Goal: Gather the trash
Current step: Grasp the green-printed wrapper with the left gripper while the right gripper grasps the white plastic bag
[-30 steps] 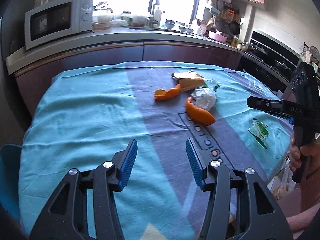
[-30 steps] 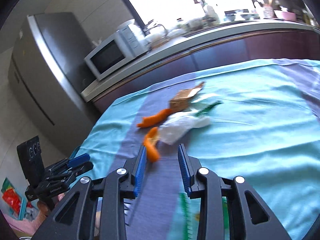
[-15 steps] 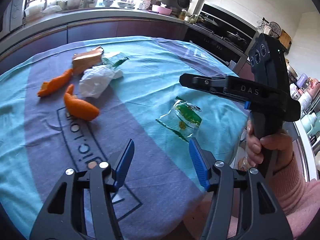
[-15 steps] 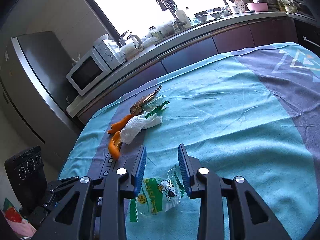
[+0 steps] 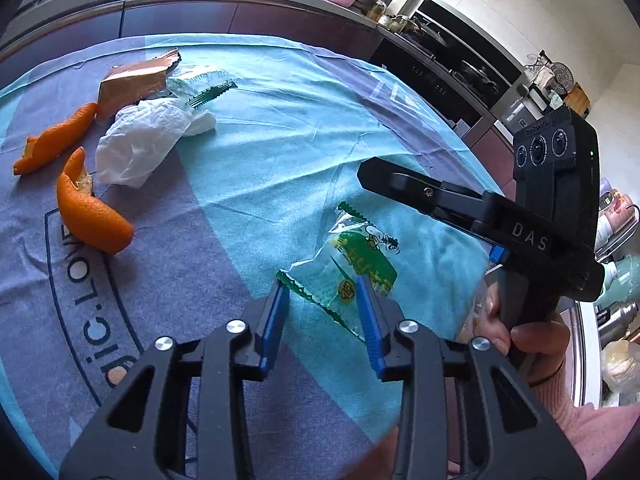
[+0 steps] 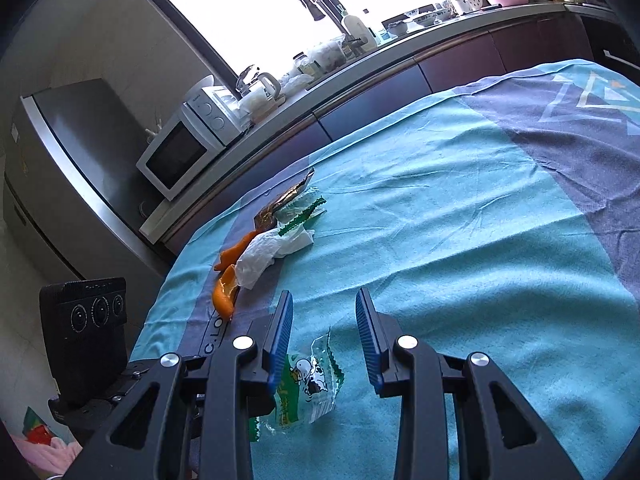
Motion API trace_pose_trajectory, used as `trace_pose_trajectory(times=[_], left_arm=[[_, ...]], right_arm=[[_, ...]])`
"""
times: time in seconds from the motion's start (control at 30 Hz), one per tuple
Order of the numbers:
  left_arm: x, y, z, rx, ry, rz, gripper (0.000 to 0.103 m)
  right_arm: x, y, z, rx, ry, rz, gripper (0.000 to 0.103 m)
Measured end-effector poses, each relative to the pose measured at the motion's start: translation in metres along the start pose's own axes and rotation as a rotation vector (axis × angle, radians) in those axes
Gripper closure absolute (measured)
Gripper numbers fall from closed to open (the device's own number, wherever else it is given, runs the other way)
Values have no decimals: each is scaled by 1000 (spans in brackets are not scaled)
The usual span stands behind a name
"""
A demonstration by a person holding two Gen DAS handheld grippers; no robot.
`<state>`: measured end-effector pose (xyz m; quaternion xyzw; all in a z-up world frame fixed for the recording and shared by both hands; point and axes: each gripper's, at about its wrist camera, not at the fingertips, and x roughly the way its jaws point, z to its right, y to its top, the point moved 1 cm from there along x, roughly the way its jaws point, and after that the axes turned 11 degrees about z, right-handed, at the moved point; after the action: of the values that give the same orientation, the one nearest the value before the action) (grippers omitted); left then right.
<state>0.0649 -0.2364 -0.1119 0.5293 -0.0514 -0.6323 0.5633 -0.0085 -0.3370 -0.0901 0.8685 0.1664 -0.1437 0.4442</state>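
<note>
A clear wrapper with green print (image 5: 360, 256) lies flat near the table's right edge. My left gripper (image 5: 322, 300) points down at it. Its blue-padded jaws are closing, with the wrapper's near edge between them and no pad pressing on it. My right gripper (image 6: 322, 320) hovers just above the same wrapper (image 6: 312, 384), jaws open and empty. From the left wrist view the right gripper (image 5: 372, 174) is side-on, held by a hand (image 5: 532, 340). Farther left lie two orange peels (image 5: 92, 216), a crumpled white tissue (image 5: 140, 144), a brown wrapper (image 5: 132, 84) and a second clear green wrapper (image 5: 204, 92).
A teal and purple cloth (image 5: 260, 128) covers the round table, whose edge drops off just right of the wrapper. Behind stand a dark counter (image 6: 400, 80), a microwave (image 6: 180, 152) and a steel fridge (image 6: 72, 160). The left gripper's camera block (image 6: 84, 320) is at the lower left.
My left gripper swung right and down from the peels to the green wrapper, and its jaws narrowed around it. My right gripper drifted closer over the wrapper with its opening unchanged.
</note>
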Motion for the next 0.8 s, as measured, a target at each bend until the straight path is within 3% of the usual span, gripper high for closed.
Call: trace_pose_trajectory(times=[0.1, 0.3, 0.6, 0.8], left_arm=[[1, 0, -2, -10, 7, 8, 82], [-16, -1, -8, -14, 14, 48, 88], [-79, -4, -36, -20, 87, 151, 88], [-122, -13, -59, -46, 160, 206, 88]], right_arm=[[4, 1, -2, -2, 10, -6, 71], [19, 6, -15, -20, 55, -24, 71], [72, 11, -57, -82, 127, -119, 66], [110, 7, -71, -78, 99, -178, 59]])
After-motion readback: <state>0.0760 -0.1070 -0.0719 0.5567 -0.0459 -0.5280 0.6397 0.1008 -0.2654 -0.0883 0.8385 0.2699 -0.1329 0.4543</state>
